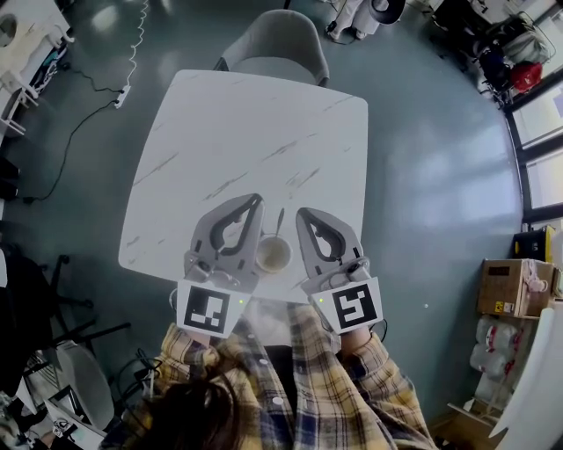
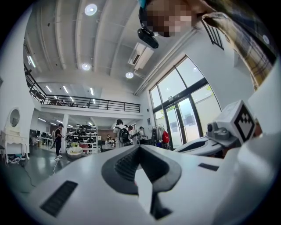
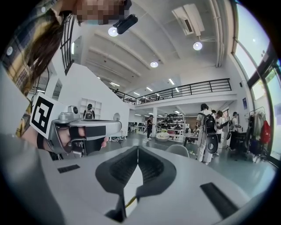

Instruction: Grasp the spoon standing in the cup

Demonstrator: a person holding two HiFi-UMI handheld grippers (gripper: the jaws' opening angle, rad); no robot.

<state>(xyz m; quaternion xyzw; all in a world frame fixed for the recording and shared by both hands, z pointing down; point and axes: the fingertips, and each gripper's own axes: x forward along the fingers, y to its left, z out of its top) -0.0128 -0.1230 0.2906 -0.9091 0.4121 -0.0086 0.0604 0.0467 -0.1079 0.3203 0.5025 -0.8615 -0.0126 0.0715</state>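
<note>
Near table [image 1: 264,132] edge: left gripper [image 1: 254,202] and right gripper [image 1: 304,214], both clenched and empty, flanking cup [image 1: 273,255]. Spoon [image 1: 279,221] leaning over far rim, between the tips. Best now: part one pair of jaws, close on handle above rim, without tipping cup.

This is looking like a big open lab-cum-workshop hall. A high ceiling is carrying round lights [image 2: 91,9] and an air-conditioning unit [image 2: 140,52], a railed balcony [image 3: 189,90] is running along the far wall, and tall windows [image 2: 184,110] are letting in daylight. People [image 3: 206,127] with backpacks are standing near stocked shelving [image 2: 81,134]. A power strip [image 1: 122,95] is lying on the glossy grey floor [image 1: 440,176] (cardboard boxes [image 1: 510,288] are sitting at its edge), near a white tabletop [image 1: 255,132] and a grey chair [image 1: 277,48].
</note>
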